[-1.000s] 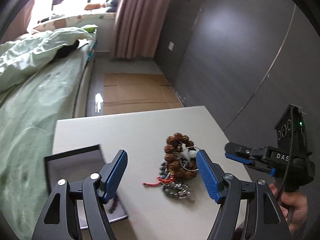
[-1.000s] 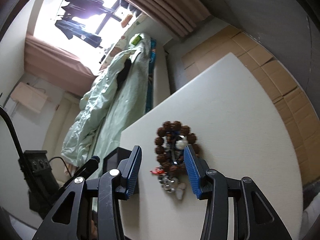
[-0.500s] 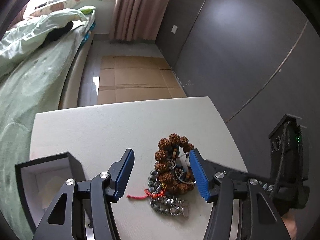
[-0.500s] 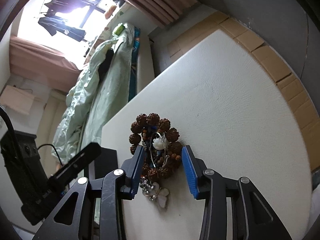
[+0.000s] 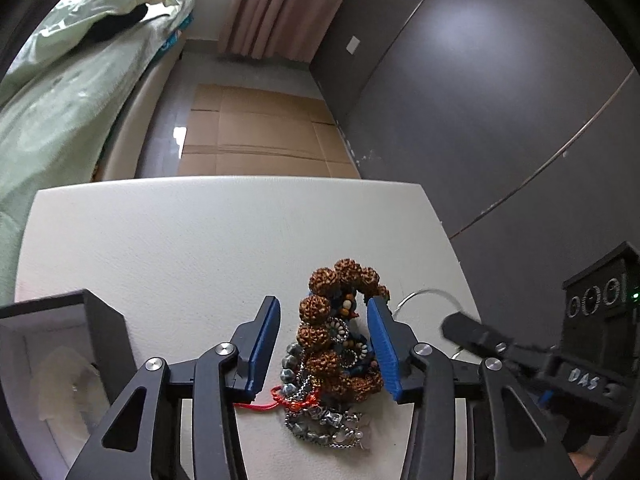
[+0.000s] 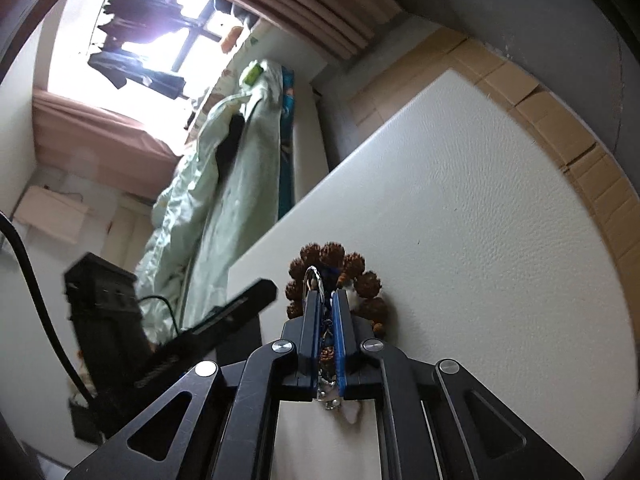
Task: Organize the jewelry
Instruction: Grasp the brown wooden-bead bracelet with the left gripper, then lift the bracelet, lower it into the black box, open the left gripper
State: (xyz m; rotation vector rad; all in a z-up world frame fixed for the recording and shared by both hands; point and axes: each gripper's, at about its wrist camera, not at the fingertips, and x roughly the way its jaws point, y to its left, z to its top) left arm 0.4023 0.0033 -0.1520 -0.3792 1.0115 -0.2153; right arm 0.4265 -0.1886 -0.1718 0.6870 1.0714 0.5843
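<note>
- Left wrist view: my left tongs (image 5: 322, 344) hang apart over the jewelry pile (image 5: 334, 354) on the near desk (image 5: 180, 240); the open box (image 5: 60, 360) is on the left.
- Right wrist view: my right tongs (image 6: 326, 312) are pinched on a thin silver ring (image 6: 313, 280); light, slippery and tangle-prone, I judge.

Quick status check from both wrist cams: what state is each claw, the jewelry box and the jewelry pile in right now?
Left claw: open, fingers either side of the pile.
Right claw: shut on the thin silver ring.
Jewelry box: open, white lining showing.
Brown seed-bead bracelet: lying on the table, tangled with the other pieces.
Silver chain: lying bunched at the pile's near end.
</note>
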